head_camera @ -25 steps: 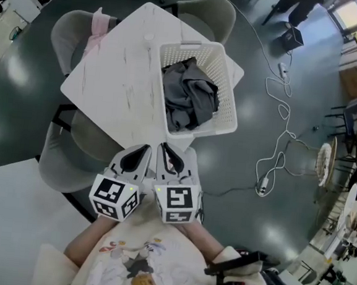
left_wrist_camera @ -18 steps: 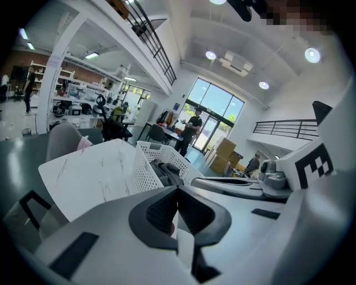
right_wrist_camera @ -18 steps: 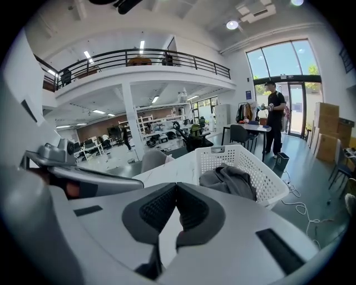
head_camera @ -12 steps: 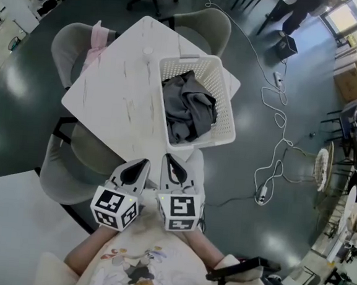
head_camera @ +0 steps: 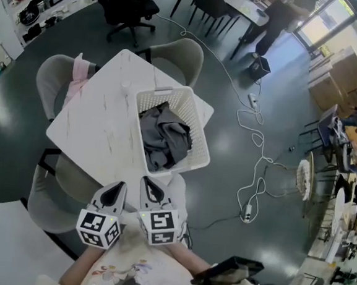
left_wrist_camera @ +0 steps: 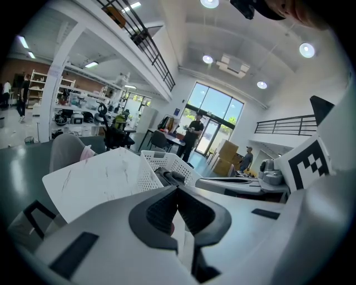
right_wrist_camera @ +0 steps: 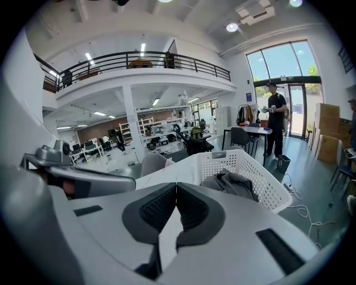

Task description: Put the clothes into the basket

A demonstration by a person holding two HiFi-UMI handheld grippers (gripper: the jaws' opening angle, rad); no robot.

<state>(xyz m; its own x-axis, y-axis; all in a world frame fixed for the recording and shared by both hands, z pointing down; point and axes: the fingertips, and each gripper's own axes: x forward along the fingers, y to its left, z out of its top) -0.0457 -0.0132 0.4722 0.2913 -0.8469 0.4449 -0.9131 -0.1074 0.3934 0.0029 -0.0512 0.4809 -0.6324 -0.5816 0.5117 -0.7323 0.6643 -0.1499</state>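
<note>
Both sets of jaws are closed and hold nothing. In the left gripper view I see the dark pads of the left gripper (left_wrist_camera: 178, 189) meeting at their tips with nothing between them. The right gripper (right_wrist_camera: 176, 186) reads the same in its own view, with its pads pressed together on nothing. From the head view I have the two grippers side by side, close in front of the person's chest. They are angled down toward the near corner of the white marbled surface (head_camera: 93, 122), and I see neither one touching the basket (head_camera: 199, 137).

The clothes (head_camera: 162, 134), a rumpled heap of dark grey fabric, lie inside that white perforated basket, which stands at the right-hand edge of the surface. The rest of the top is bare.

Around the surface I can make out three grey chairs. One at the left (head_camera: 51, 75) has a pink cloth (head_camera: 78, 77) draped over it, one stands on the far side (head_camera: 177, 49), and one is near the left gripper (head_camera: 50, 193). A white cable (head_camera: 256, 136) snakes over the dark floor to the right, well apart from the basket. A person (right_wrist_camera: 275, 119) stands by the windows in the background.
</note>
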